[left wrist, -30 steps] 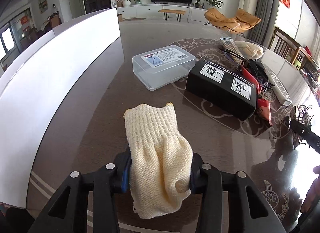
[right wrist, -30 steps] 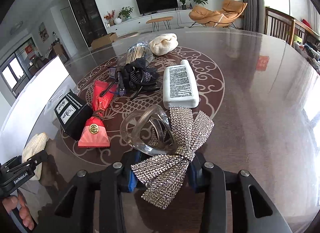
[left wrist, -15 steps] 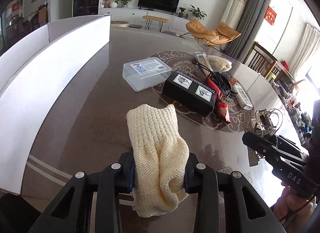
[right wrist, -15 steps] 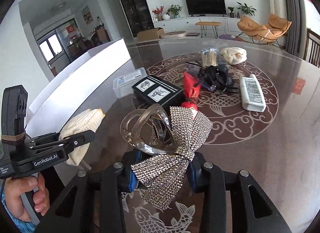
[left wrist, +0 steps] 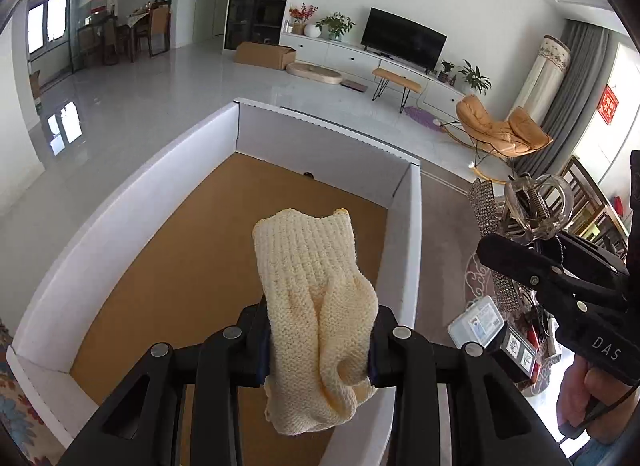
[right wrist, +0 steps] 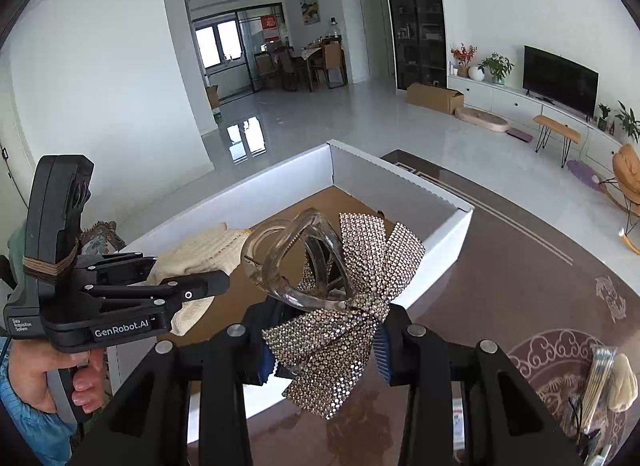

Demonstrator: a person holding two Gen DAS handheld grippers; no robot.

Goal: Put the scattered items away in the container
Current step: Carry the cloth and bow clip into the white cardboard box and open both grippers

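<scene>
The white box [left wrist: 404, 234] has been reached: the knitted cloth [left wrist: 316, 306] is pinched by the left gripper [left wrist: 318, 340] above it, and the sparkly bow hair clip [right wrist: 340, 298] by the right gripper [right wrist: 324, 350] beside it, ready to be dropped in.

Cream knitted cloth [left wrist: 316, 298] hangs folded and limp, pinched at its middle, up above the brown floor of the white-walled cardboard box [left wrist: 404, 225]. The rhinestone bow hair clip [right wrist: 340, 290], clear plastic claw tilted up and left, glittering ribbon tails drooping, sits held over the box's near wall. The box stands open on the desk.
</scene>
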